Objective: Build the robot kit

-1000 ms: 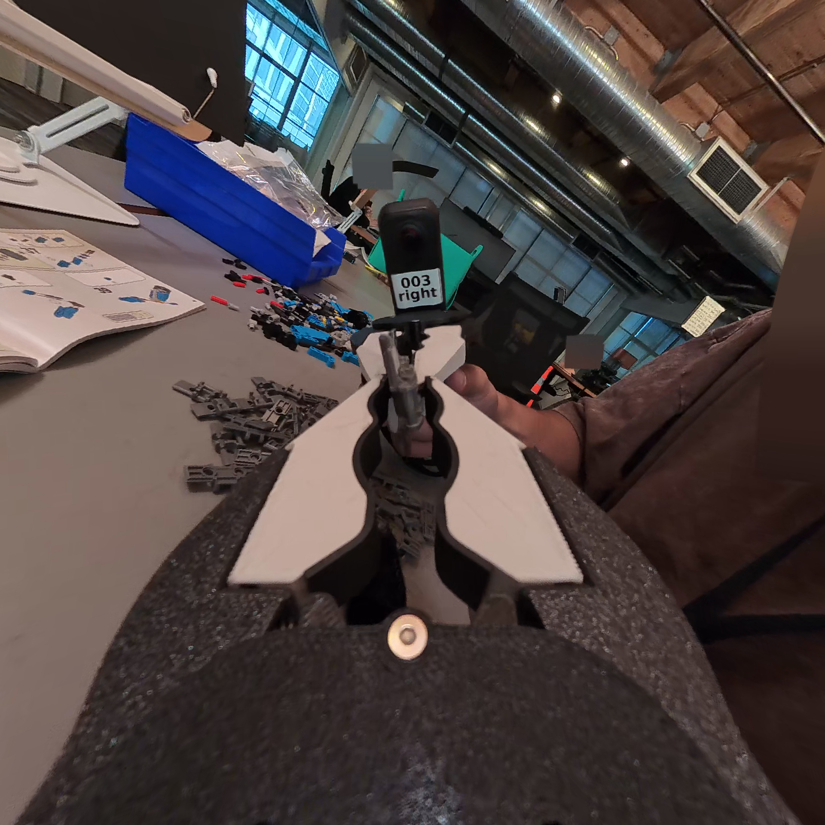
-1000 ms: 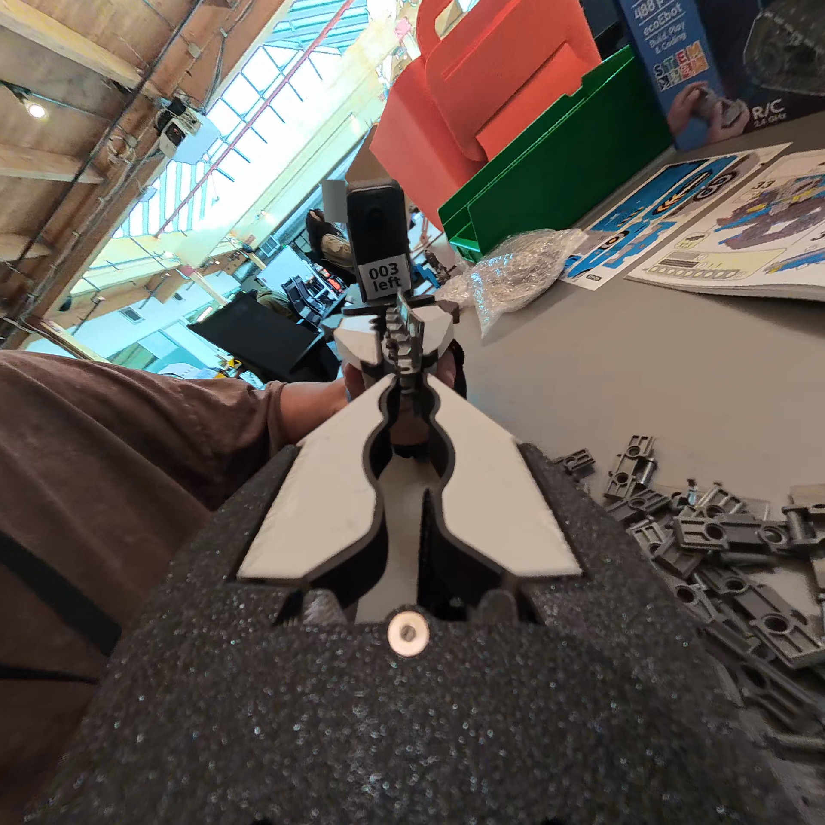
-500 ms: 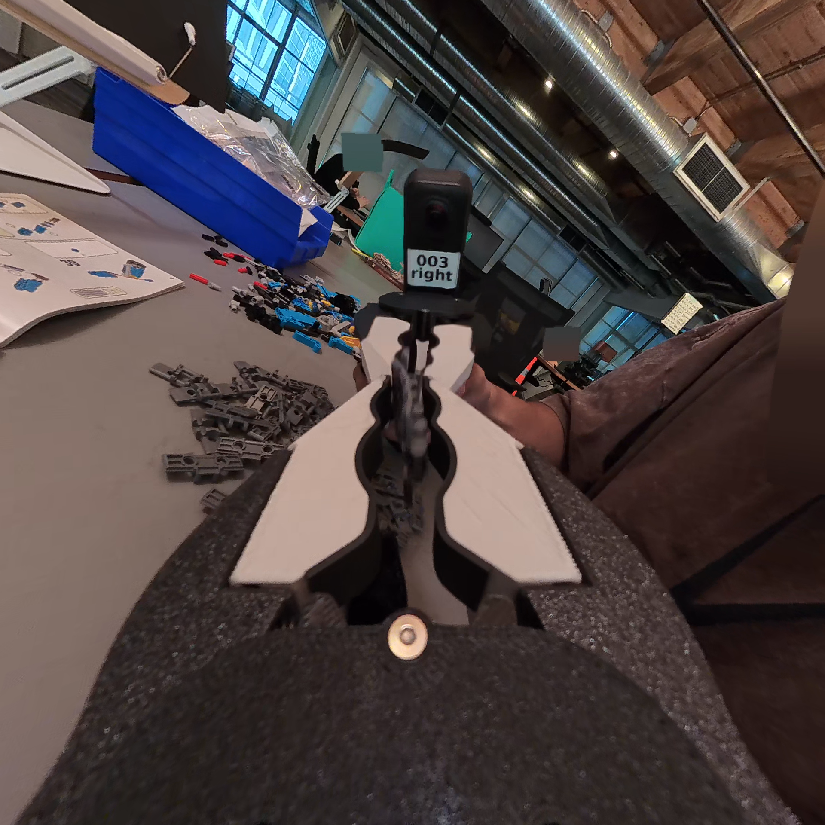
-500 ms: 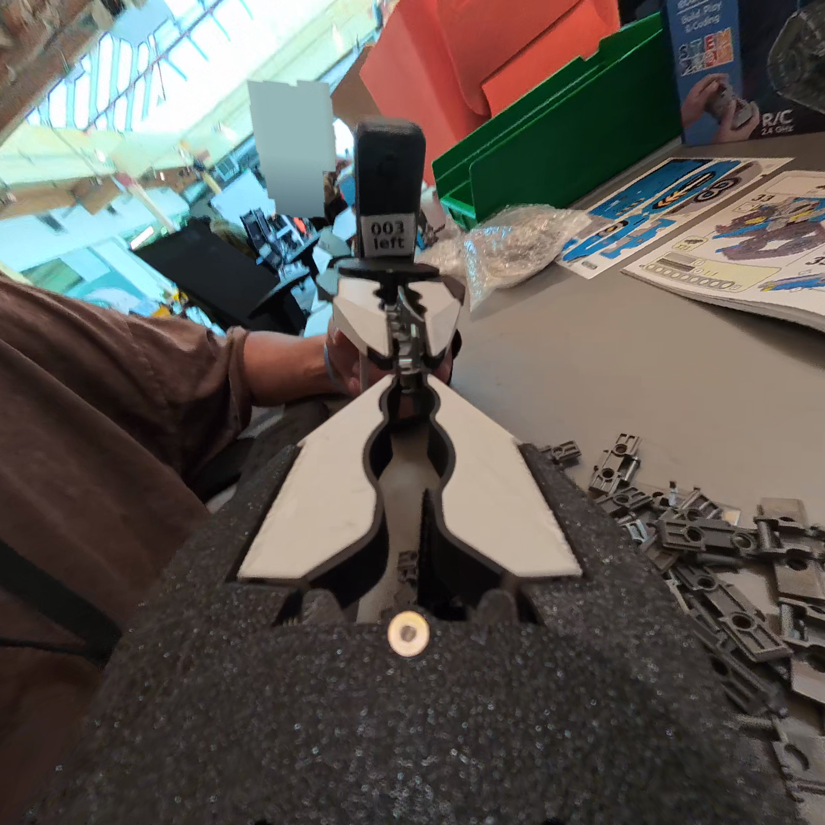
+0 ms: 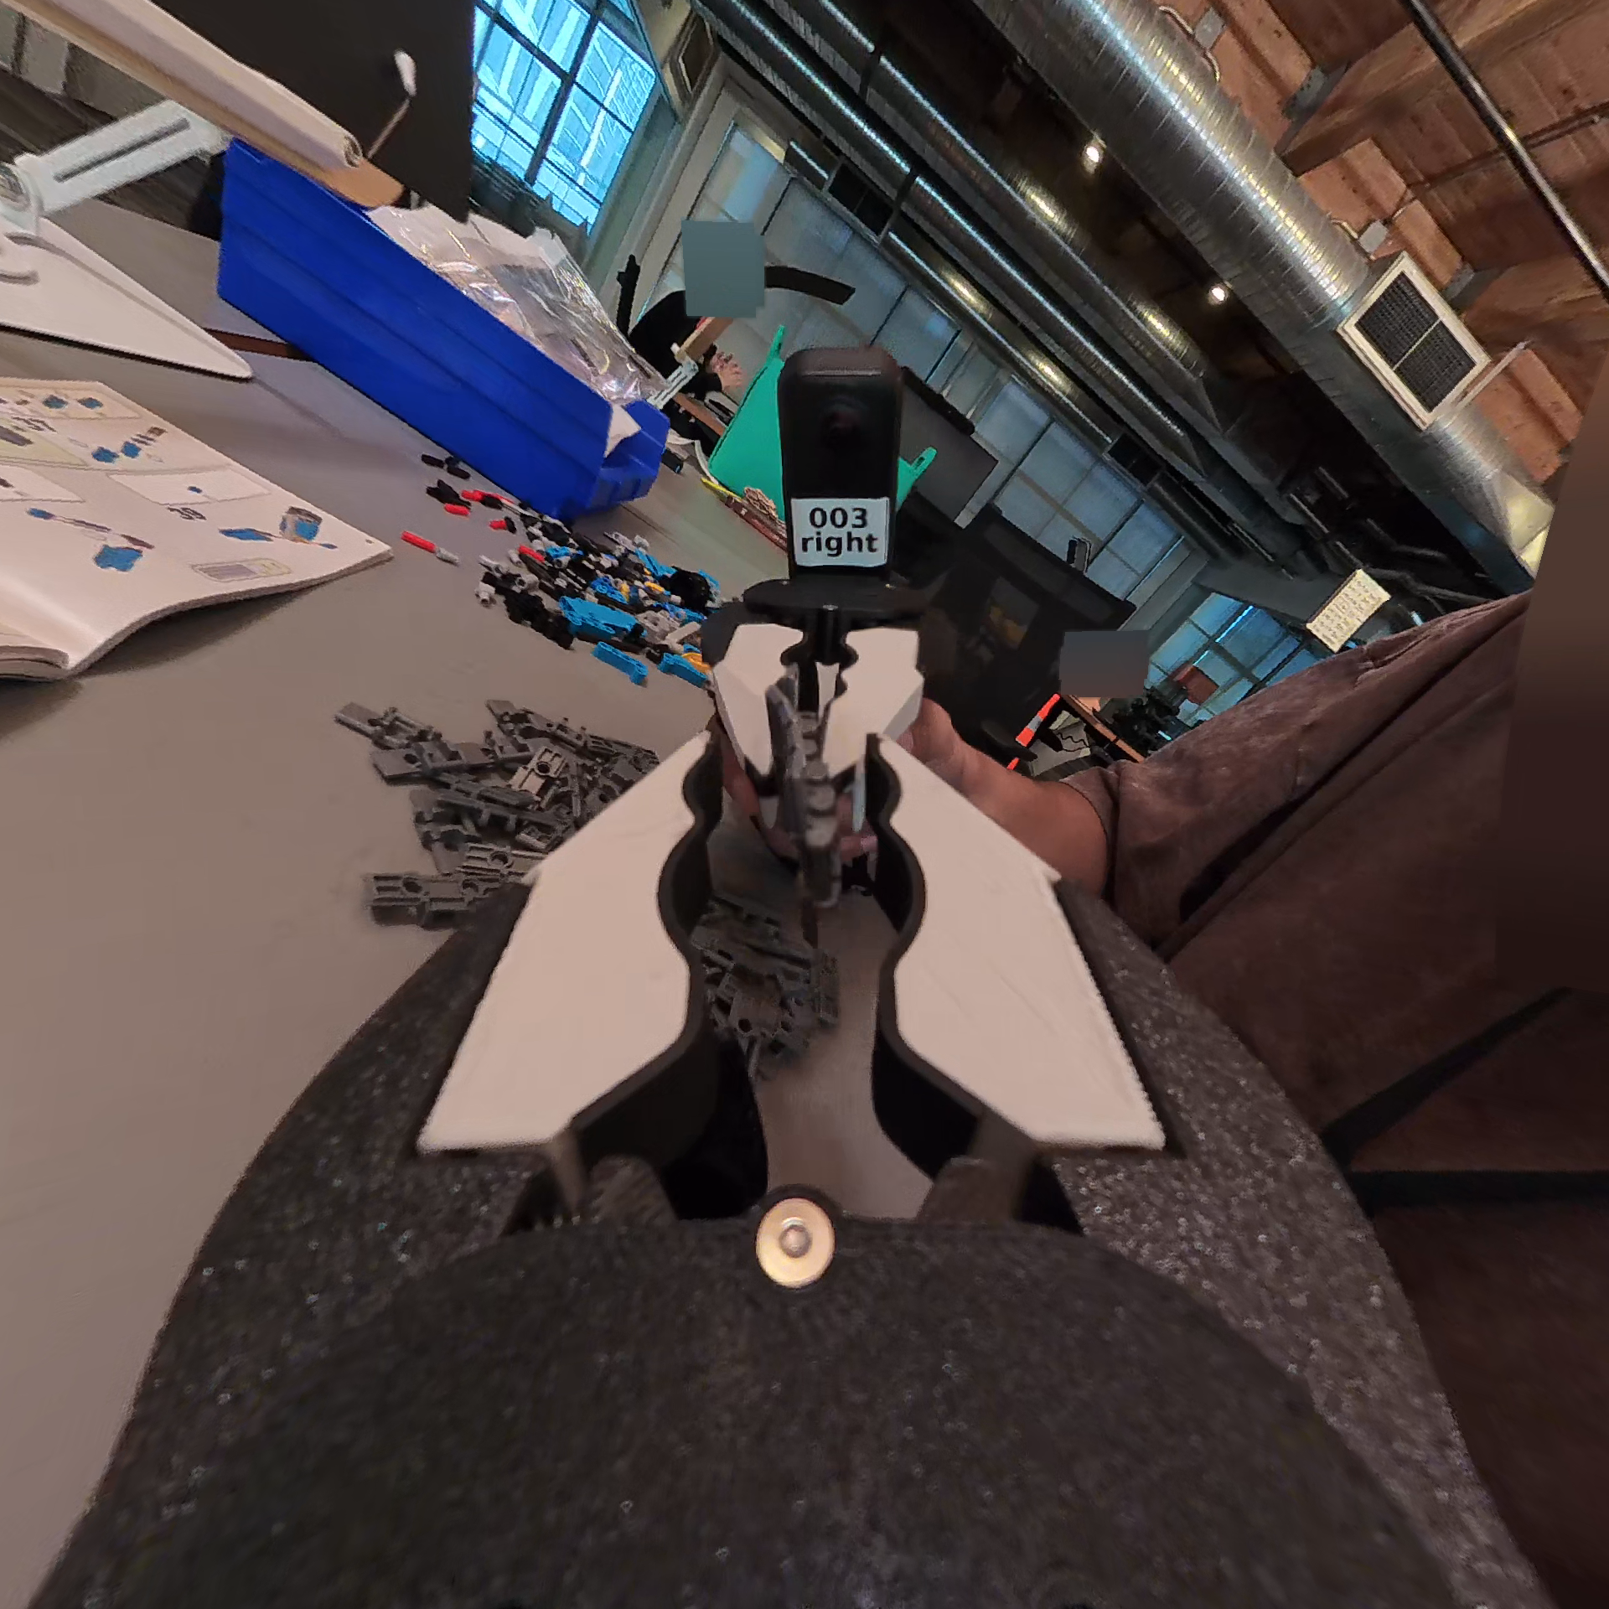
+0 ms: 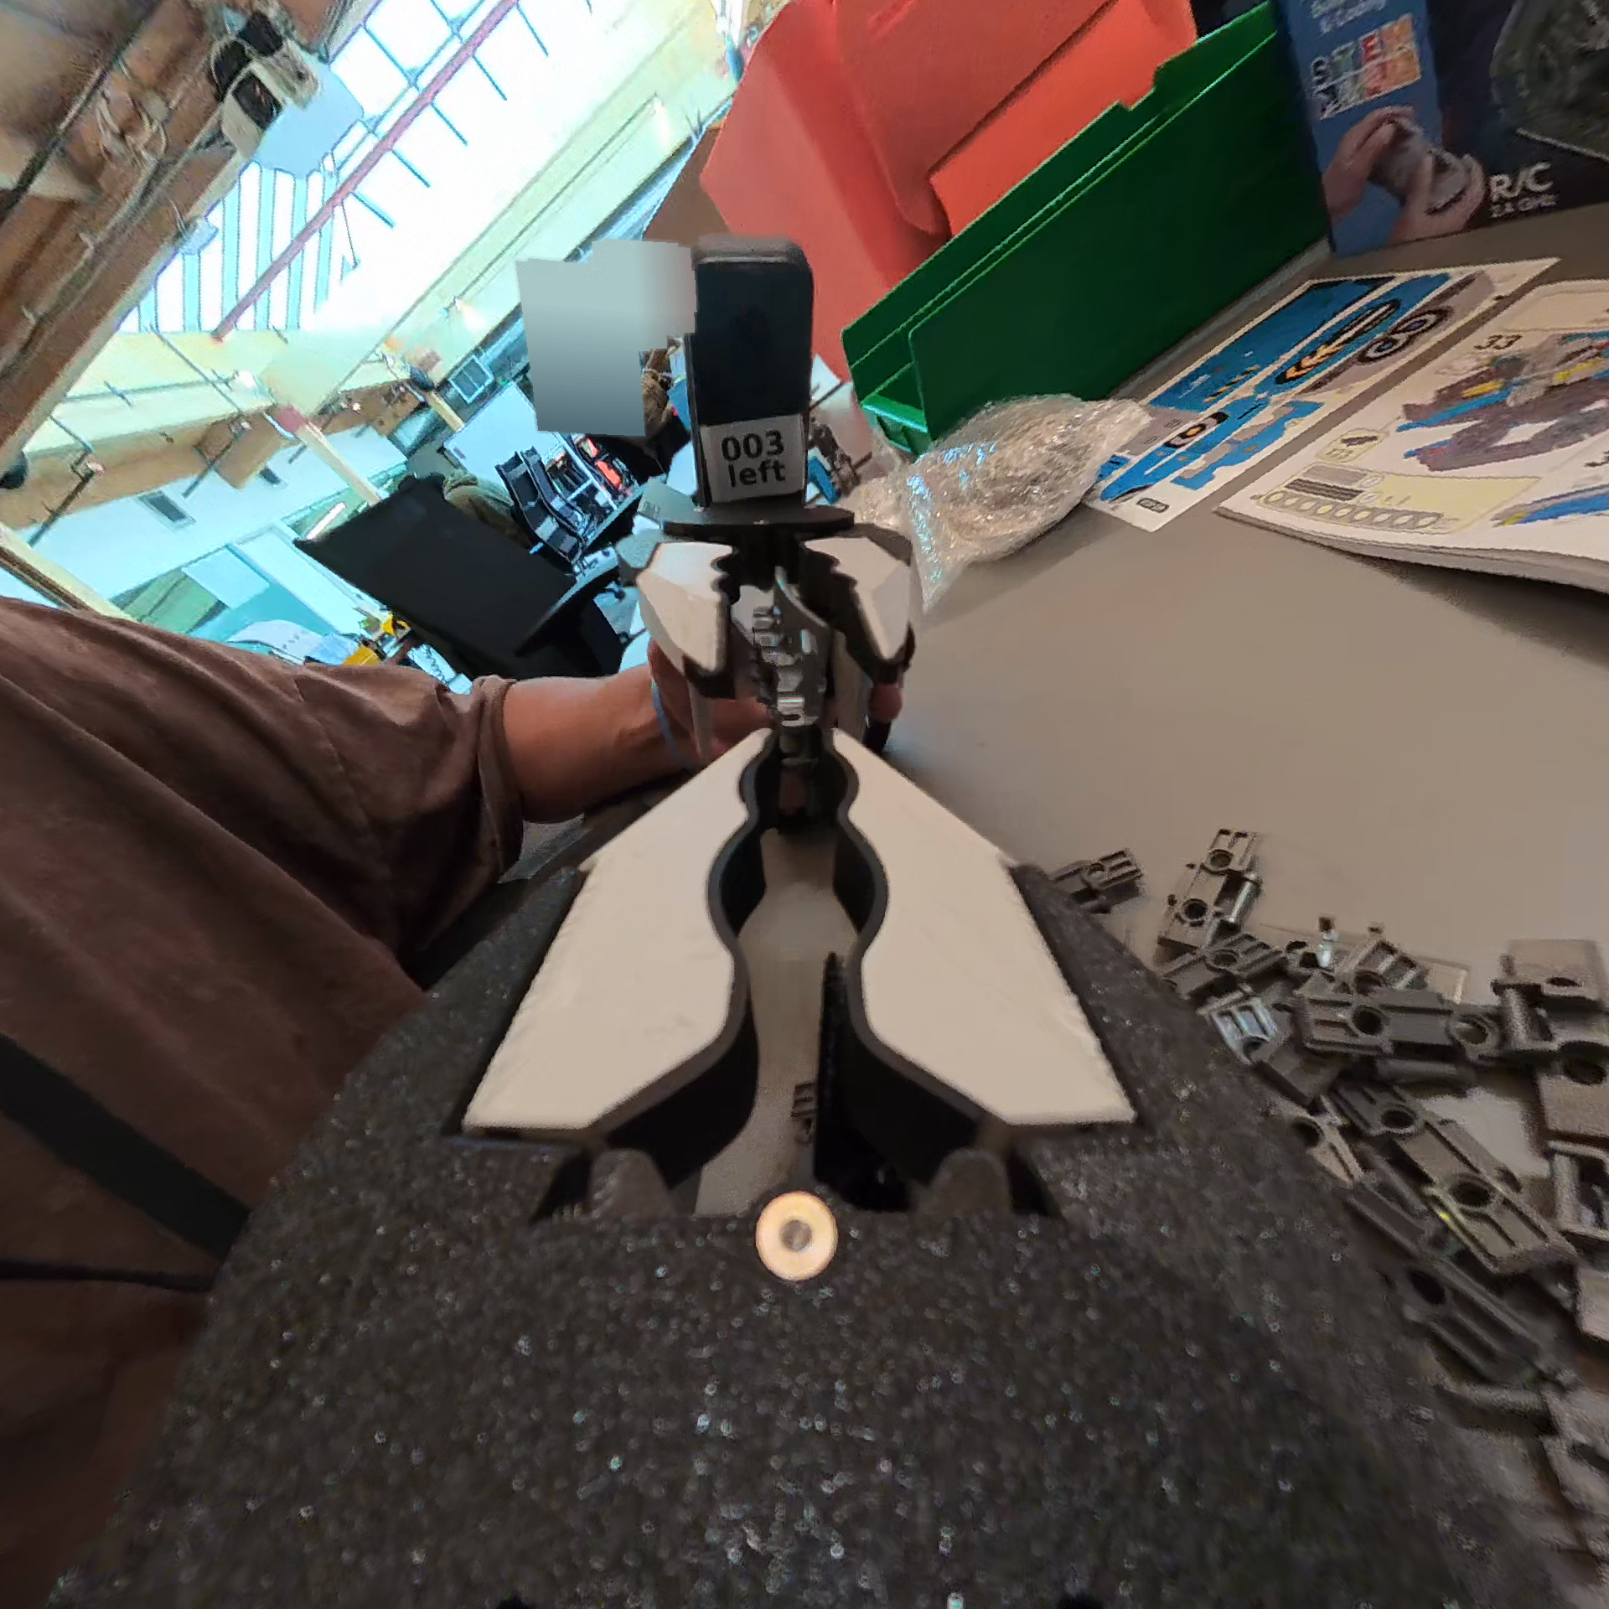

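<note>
Both grippers, left (image 5: pixel 788 766) and right (image 6: pixel 797 749), pinching one rigid, light grey plastic link chain (image 5: pixel 810 810) end-to-end; likely best gripped on flat faces.

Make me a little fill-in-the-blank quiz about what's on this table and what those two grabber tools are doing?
1. The two grippers, left gripper and right gripper, meet tip to tip over a strip of small ____ plastic parts.
2. The pile of loose grey parts lies on the ____.
3. Behind the colourful small parts stands a ____ bin.
4. Beside the crumpled clear bag stands a ____ bin.

Missing words: grey; table; blue; green
</note>
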